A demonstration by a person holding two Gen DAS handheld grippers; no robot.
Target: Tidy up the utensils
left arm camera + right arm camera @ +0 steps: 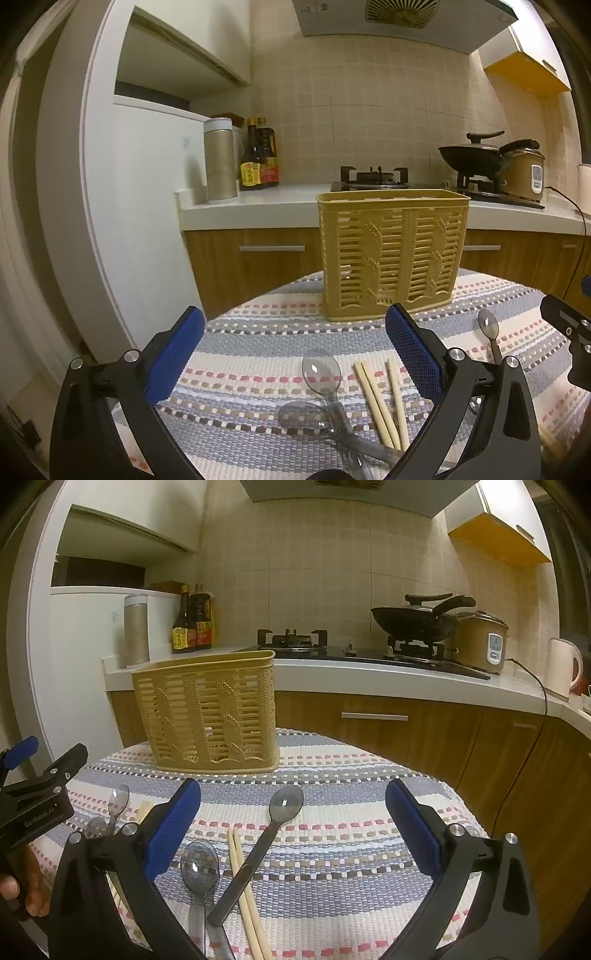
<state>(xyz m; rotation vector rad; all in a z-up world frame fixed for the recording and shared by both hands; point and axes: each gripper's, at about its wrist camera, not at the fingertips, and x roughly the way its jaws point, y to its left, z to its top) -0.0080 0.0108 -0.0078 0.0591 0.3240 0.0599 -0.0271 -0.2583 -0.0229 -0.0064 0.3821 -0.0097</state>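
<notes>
— Two grippers, both spread wide and holding nothing. Where do the utensils lie?

— I see spoons (199, 867) and chopsticks (245, 893) scattered on the striped cloth (351, 849), with the yellow basket (210, 716) upright beyond them.

— Which hand is nearer?

— My right gripper (291, 834) hangs just over the long dark spoon (266, 845). Its handle runs toward me, bowl pointing at the basket, so I'd close across the handle. My left gripper (295, 354) frames a clear spoon (321, 373).
</notes>
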